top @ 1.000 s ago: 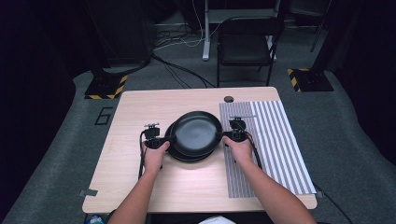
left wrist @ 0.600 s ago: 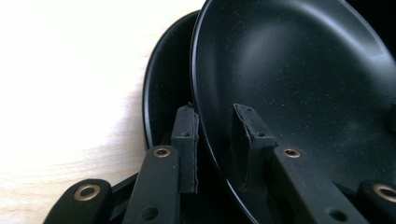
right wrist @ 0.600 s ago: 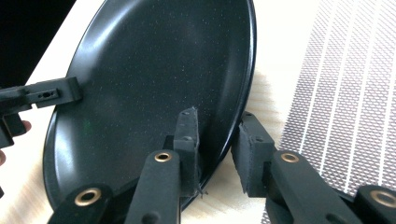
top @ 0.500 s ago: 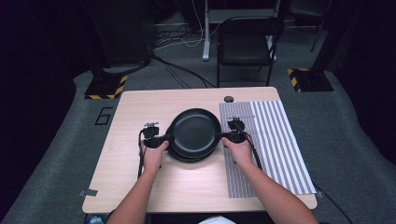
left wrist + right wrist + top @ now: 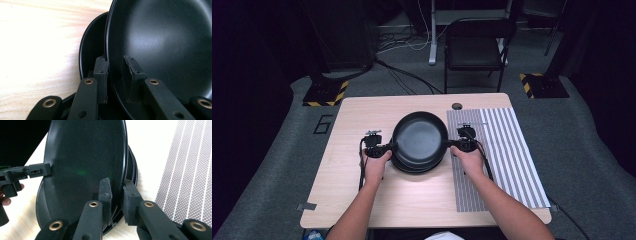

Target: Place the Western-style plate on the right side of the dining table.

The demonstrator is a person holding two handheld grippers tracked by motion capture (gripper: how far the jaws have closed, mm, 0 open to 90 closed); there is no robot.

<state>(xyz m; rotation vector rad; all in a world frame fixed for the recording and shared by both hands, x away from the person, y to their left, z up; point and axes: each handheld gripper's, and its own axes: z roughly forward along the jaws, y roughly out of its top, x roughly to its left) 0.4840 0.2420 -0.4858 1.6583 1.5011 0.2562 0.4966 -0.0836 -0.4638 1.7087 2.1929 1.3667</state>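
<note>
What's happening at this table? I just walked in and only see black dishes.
A person holds a tool in each hand and grips the top black plate by opposite rims: the left tool on its left edge, the right tool on its right edge. The plate is raised a little and tilted above the stack of black plates lying on the wooden table, next to a striped mat.

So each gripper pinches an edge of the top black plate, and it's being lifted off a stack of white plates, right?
Not quite: the stack beneath is black too, as the left gripper view shows. The left gripper and right gripper do pinch opposite edges of the top black plate.
</note>
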